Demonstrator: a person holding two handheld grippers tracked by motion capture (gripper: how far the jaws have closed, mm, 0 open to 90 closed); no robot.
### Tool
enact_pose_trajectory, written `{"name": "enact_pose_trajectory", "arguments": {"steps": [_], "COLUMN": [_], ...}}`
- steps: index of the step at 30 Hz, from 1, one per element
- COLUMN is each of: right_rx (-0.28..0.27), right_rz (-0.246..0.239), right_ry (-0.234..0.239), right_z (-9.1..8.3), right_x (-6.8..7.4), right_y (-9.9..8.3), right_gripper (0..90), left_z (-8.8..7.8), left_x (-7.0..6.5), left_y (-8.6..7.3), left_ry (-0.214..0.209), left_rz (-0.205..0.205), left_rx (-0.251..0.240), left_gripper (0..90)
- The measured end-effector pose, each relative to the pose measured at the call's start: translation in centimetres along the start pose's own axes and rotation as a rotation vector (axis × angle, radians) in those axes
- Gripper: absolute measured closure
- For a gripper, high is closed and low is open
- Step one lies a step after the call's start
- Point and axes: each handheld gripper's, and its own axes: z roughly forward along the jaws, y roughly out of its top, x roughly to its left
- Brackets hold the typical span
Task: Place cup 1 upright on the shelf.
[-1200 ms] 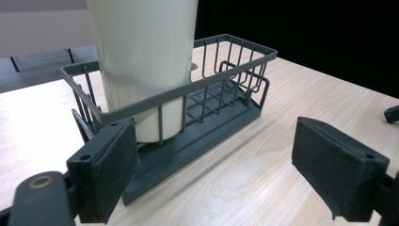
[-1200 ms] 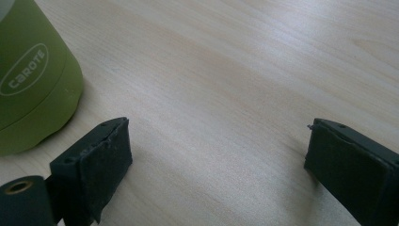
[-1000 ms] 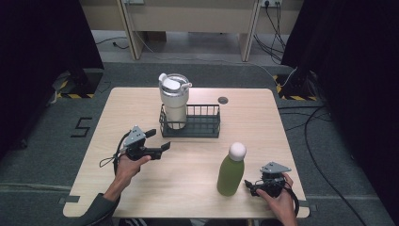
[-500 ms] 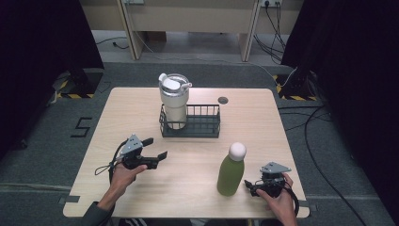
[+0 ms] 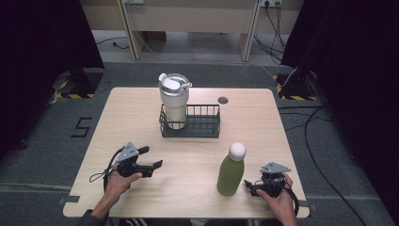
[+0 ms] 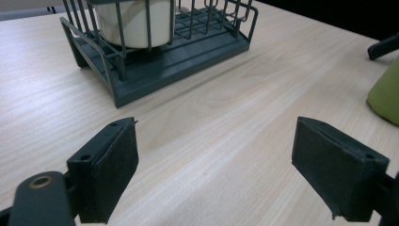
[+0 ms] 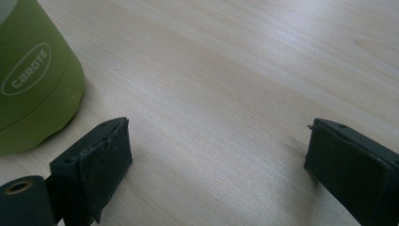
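Since a moment ago, the left tool [image 5: 151,157] has slid down the counter [image 5: 197,150], away from the wire basket [image 5: 202,126]. A white cup [image 5: 174,96] stands in that basket. Both tools are wide open, holding nothing. Just left of the right tool [image 5: 250,185], the green bottle [image 5: 231,170] stands straight up.

Green bottle [image 5: 231,174] with white cap — cream tumbler [image 5: 174,101] in dark grey basket [image 5: 207,129].

The green bottle [image 7: 33,75] is cut off by the frame's top and left edges in the right gripper view. In the left gripper view, the wire basket [image 6: 160,42] and the white tumbler [image 6: 136,23] inside it lose their tops to the upper edge.
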Motion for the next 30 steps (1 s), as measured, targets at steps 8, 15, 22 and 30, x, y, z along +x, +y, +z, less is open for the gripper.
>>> {"name": "enact_pose_trajectory", "arguments": {"steps": [8,15,22,30], "right_rx": [0.000,0.000,-0.002,-0.002], "right_rz": [0.000,0.000,-0.004,-0.005], "right_ry": [0.000,0.001,0.000,0.000], "right_z": [0.0,0.0,0.0,0.0], "right_x": [0.0,0.0,0.1,0.1], "right_y": [0.0,0.0,0.0,0.0], "right_gripper": [7.7,7.6,7.7,7.6], "left_z": [-0.8,-1.9,-2.5,-3.1], "left_x": [-0.3,-0.3,-0.8,-0.8], "left_y": [-0.8,-1.8,-2.5,-3.3], "left_ry": [0.009,0.032,0.032,0.012], "left_rz": [0.033,0.027,0.054,0.054], "left_rx": [0.052,0.087,0.123,0.157], "left_gripper": [14.7,14.7,14.8,14.8]}}
